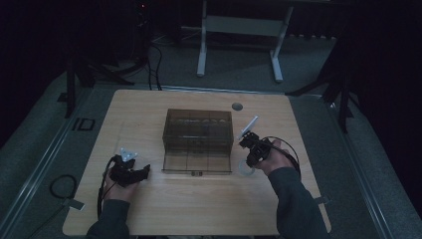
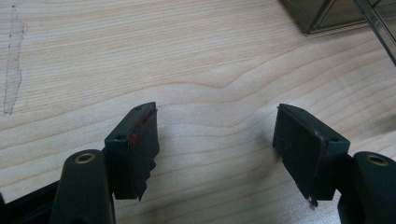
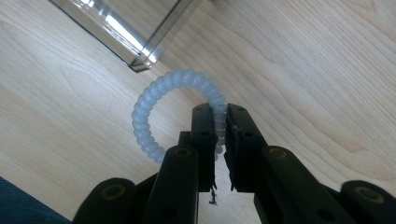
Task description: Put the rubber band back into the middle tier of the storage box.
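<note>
A pale blue spiral hair tie (image 3: 154, 109) hangs as a ring just over the wooden table (image 1: 199, 199). My right gripper (image 3: 221, 119) is shut on its right side, the coil pinched between the black jaws. In the high view the hair tie (image 1: 245, 168) lies right of the box's front corner, under my right gripper (image 1: 250, 160). A smoky clear plastic box (image 1: 198, 141) with inner dividers stands mid-table, its lid folded down flat in front. My left gripper (image 2: 217, 140) is open over bare wood, with nothing between its jaws. It rests at the table's left (image 1: 133, 172), left of the box.
A corner of the clear box (image 3: 140, 42) lies close beyond the hair tie. A round grommet (image 1: 237, 106) sits at the table's far edge. A white-legged table frame (image 1: 239, 35) and dark stands are on the floor beyond.
</note>
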